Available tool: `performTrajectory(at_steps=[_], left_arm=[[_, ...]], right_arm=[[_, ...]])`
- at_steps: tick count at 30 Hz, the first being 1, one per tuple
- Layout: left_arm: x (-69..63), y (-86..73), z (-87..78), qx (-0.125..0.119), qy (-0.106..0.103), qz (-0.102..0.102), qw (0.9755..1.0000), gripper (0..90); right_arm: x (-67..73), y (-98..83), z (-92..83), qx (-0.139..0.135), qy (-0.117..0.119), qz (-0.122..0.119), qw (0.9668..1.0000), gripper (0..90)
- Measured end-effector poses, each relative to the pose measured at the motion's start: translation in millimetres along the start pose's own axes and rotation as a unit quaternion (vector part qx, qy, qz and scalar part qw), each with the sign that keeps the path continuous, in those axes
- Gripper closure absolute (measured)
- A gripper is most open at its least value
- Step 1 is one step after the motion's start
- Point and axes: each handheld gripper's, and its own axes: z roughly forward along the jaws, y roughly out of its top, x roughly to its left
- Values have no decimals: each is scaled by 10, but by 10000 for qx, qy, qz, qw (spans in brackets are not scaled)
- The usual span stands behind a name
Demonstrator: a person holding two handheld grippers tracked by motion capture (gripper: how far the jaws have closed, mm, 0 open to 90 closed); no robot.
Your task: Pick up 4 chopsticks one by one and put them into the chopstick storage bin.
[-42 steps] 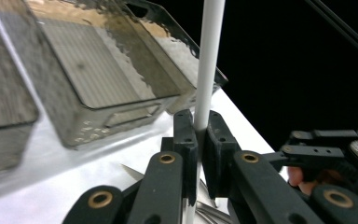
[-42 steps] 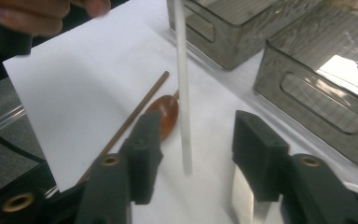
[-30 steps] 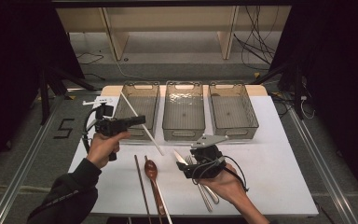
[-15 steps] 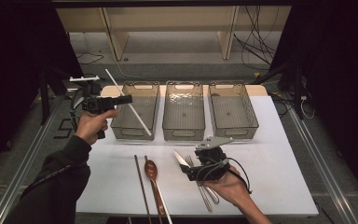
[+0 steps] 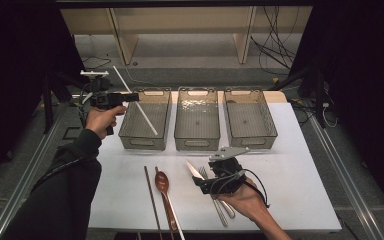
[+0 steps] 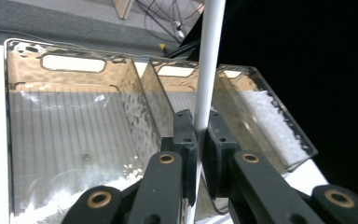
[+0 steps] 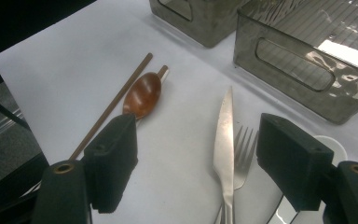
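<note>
Chopstick is sitting clamped in my left tool above the leftmost bin; I am holding my right tool wide open, gripping nothing, over the knife.

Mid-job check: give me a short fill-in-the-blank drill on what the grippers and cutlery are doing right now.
1. The left gripper is shut on a white ____.
2. The right gripper hangs with jaws ____ above the knife and fork.
3. Behind the cutlery stand ____ clear bins; the left bin lies under the held stick.
4. The brown spoon lies beside a brown ____.

Missing words: chopstick; open; three; chopstick
</note>
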Motion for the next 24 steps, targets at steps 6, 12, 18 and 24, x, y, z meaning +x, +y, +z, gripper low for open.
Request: performTrajectory(at_steps=[6, 12, 18, 24], left_arm=[[34, -4, 159, 175, 209, 0, 9996, 840], [68, -54, 286, 269, 290, -35, 9992, 839], [98, -129, 392, 395, 377, -34, 9985, 837], [134, -177, 446, 514, 451, -48, 9977, 836]], right_arm=[[6, -3, -4, -10, 17, -18, 10000, 293], [5, -2, -6, -15, 20, -25, 10000, 294], [13, 0, -8, -23, 24, -32, 10000, 292], [18, 0, -2, -2, 48, -43, 10000, 292]])
